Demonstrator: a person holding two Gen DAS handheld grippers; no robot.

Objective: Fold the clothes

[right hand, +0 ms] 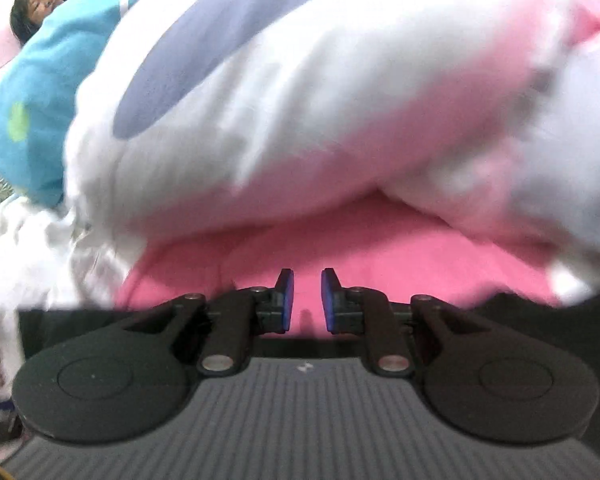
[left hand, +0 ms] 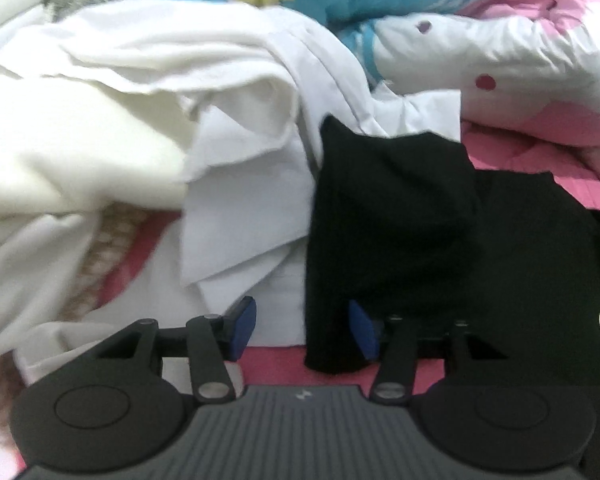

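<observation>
A black garment lies crumpled on the pink bed sheet, leaning against a heap of white clothes. My left gripper is open wide at the black garment's lower left corner; that corner sits between the fingers, close to the right blue pad. My right gripper hovers low over black fabric, its pads a narrow gap apart with only pink sheet showing between them. It points at a puffy quilt.
A bulky pink-and-white quilt with spots rises right in front of the right gripper and fills the back right of the left view. A blue blanket covers a person lying at the far left.
</observation>
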